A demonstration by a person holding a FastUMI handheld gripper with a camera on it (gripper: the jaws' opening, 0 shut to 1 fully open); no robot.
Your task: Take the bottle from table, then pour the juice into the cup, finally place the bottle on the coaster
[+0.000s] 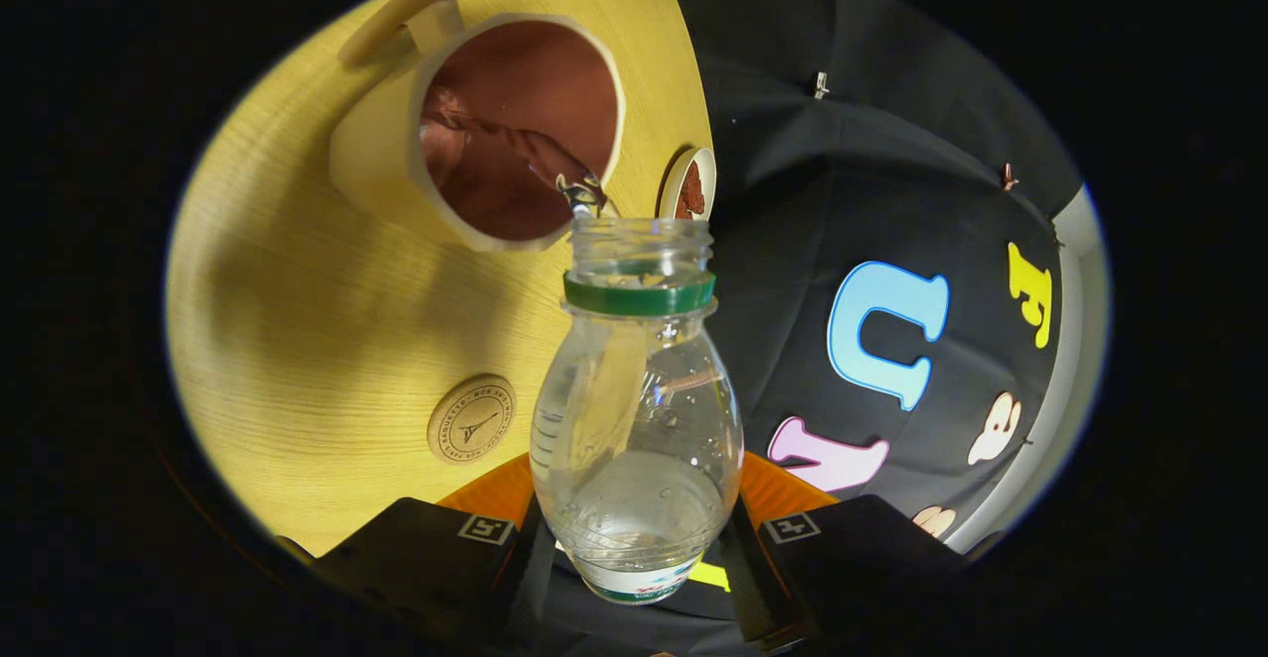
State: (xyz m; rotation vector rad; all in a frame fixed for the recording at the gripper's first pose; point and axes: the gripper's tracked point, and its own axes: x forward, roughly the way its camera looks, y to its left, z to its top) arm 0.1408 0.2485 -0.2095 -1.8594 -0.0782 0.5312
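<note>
My gripper is shut on a clear plastic bottle with a green neck ring, held between both fingers and tipped over so its open mouth points at the cup. A thin stream of liquid runs from the mouth into the cream cup, whose inside is reddish brown. The cup stands just beyond the bottle mouth on the wooden table, handle on its far side. A round wooden coaster lies on the table beside the bottle's body. Little liquid is left in the bottle.
A small round lid or dish with a brown centre sits near the table's edge beside the bottle mouth. The black cloth wall rises past that edge.
</note>
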